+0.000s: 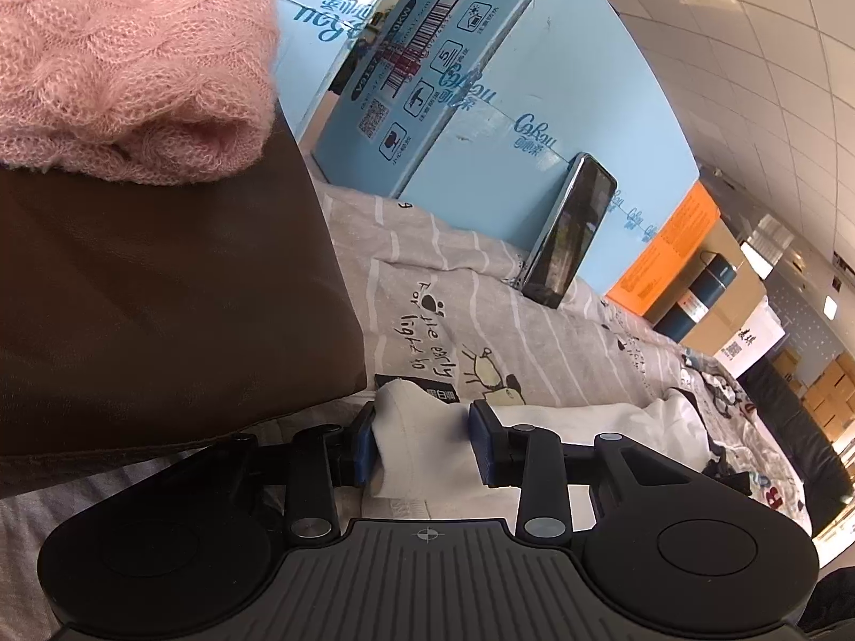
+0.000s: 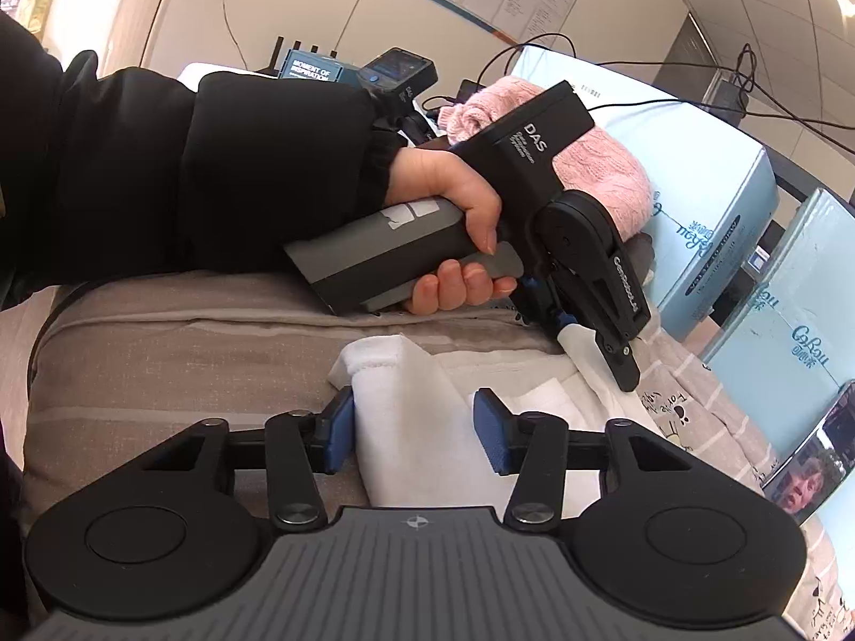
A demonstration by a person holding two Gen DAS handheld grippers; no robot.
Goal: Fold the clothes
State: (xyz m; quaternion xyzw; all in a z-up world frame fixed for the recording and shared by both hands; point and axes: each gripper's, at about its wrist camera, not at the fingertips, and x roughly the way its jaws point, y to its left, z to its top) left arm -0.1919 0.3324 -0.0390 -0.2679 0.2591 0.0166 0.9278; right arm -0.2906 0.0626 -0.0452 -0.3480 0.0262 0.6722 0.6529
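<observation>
In the left wrist view, a folded brown garment [image 1: 160, 288] fills the space to the left of the left gripper [image 1: 422, 443], with a pink knitted sweater [image 1: 133, 64] stacked on top of it, up and to the left. The left gripper's blue pads [image 1: 366, 446] stand apart with a fold of the white garment [image 1: 422, 448] between them; the left pad touches the cloth, the right pad sits just beside it, so the grip looks loose rather than clamped. Ahead of the gripper lies a grey striped bedsheet [image 1: 481, 331] with cartoon print. Further ahead and to the right, a black phone [image 1: 572, 229] leans against a light blue carton [image 1: 561, 80].

In the right wrist view, a black sleeve [image 2: 214, 171] comes in from the left, and the hand [image 2: 454, 203] holds the left gripper's handle ahead of the right gripper [image 2: 414, 427]. The right gripper's jaws are spread, with a bunched fold of the white garment [image 2: 406, 427] between them, touching the left pad. The cloth runs on to the right, up to the left gripper's tips [image 2: 566, 328], which pinch its far corner.
</observation>
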